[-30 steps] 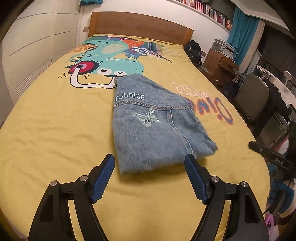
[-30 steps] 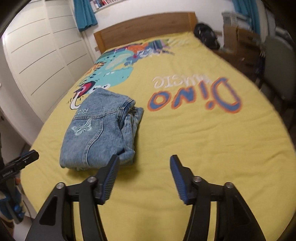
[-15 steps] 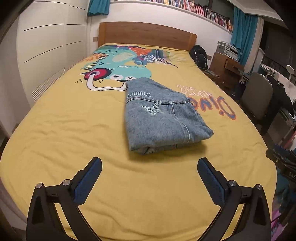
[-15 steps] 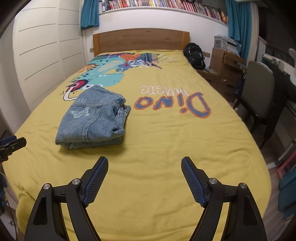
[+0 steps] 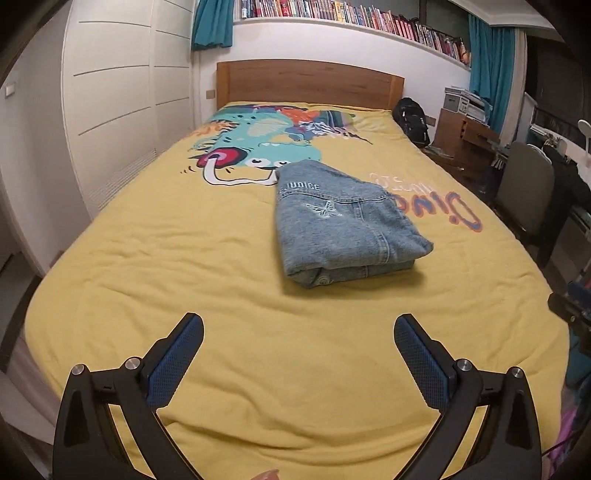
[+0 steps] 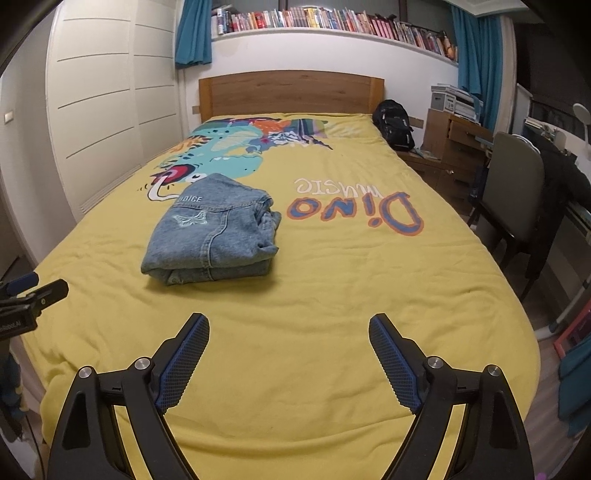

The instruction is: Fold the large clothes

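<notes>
A folded blue denim garment (image 5: pixel 343 229) with a white butterfly and lettering lies on the yellow bedcover (image 5: pixel 184 266), also seen as the denim bundle (image 6: pixel 214 236) in the right wrist view. My left gripper (image 5: pixel 298 334) hangs open over the bed's near end, well short of the denim, nothing between its blue pads. My right gripper (image 6: pixel 289 332) is to the right of the bundle and nearer the foot of the bed. Its jaws are opening and hold nothing. The left gripper's tip (image 6: pixel 33 291) shows at the left edge of the right wrist view.
A wooden headboard (image 5: pixel 310 85) and white wardrobe doors (image 5: pixel 122 103) bound the bed at the back and left. A black backpack (image 6: pixel 393 125), a wooden desk (image 6: pixel 454 147) and a grey chair (image 6: pixel 513 184) stand along the right side. A bookshelf (image 6: pixel 332 18) runs above.
Both grippers have drawn back from the folded denim toward the foot of the bed, and their jaws have spread wider. The denim stays where it lay.
</notes>
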`<act>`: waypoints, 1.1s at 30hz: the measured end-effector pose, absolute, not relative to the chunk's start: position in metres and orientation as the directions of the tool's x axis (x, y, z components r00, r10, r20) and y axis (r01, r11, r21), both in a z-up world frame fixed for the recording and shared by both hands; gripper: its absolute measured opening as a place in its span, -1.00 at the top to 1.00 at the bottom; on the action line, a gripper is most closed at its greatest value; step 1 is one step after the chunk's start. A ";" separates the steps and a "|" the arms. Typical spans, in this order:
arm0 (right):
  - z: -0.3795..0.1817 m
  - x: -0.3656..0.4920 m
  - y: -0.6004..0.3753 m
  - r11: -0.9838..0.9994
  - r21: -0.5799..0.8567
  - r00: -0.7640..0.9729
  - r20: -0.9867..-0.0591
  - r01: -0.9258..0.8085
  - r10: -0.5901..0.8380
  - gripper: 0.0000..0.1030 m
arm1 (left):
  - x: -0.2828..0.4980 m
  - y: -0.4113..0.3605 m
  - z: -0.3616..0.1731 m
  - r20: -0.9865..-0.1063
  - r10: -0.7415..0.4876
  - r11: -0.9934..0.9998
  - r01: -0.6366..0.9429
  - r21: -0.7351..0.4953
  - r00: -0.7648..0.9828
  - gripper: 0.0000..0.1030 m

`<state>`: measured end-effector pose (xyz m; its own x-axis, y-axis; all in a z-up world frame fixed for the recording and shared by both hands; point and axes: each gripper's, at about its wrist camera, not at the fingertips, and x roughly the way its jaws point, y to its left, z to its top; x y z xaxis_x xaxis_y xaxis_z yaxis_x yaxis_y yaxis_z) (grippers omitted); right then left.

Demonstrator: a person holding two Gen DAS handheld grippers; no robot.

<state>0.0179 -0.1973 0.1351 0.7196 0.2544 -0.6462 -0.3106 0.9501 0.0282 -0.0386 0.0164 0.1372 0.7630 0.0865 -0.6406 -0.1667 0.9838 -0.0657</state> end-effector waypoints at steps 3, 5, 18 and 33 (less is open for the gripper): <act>0.136 0.016 -0.198 0.950 0.032 0.723 -0.642 -0.310 0.258 -0.73 | -0.042 0.014 0.132 -0.645 0.103 0.983 -0.177 -0.050 0.757 -0.98; 0.135 0.015 -0.198 0.951 0.038 0.723 -0.640 -0.308 0.260 -0.73 | -0.045 0.015 0.129 -0.648 0.112 0.982 -0.184 -0.044 0.754 -0.98; 0.127 0.016 -0.204 0.955 0.068 0.720 -0.642 -0.288 0.263 -0.73 | -0.054 0.016 0.125 -0.648 0.122 0.978 -0.203 -0.050 0.752 -0.98; 0.124 0.016 -0.207 0.957 0.081 0.722 -0.640 -0.278 0.264 -0.74 | -0.060 0.011 0.127 -0.642 0.112 0.980 -0.189 -0.053 0.758 -0.98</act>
